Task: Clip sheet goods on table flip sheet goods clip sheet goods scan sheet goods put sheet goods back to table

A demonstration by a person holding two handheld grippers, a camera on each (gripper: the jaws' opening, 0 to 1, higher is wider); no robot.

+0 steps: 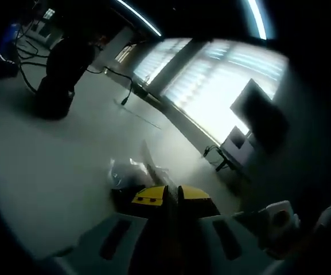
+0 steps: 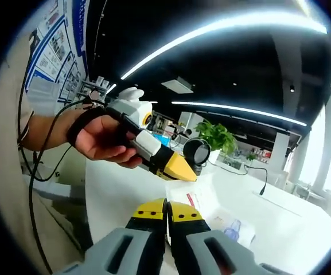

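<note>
The sheet goods (image 2: pixel 225 224), a clear plastic packet with a printed card, lies flat on the white table (image 2: pixel 280 229). My right gripper (image 2: pixel 166 209) hovers above the table, just short of the packet, jaws shut with nothing between them. A person's hand (image 2: pixel 99 137) holds my left gripper (image 2: pixel 183 169) higher up and to the left, its yellow tips pressed together and pointing down toward the packet. In the left gripper view the crinkled packet (image 1: pixel 132 172) lies on the table just beyond my left gripper (image 1: pixel 172 195), apart from the tips as far as I can tell.
A dark bulky object (image 1: pixel 59 77) with cables stands on the far part of the table (image 1: pixel 50 172). A monitor (image 1: pixel 257 114) stands before bright windows. A potted plant (image 2: pixel 217 137) and a cable (image 2: pixel 257 172) are at the back.
</note>
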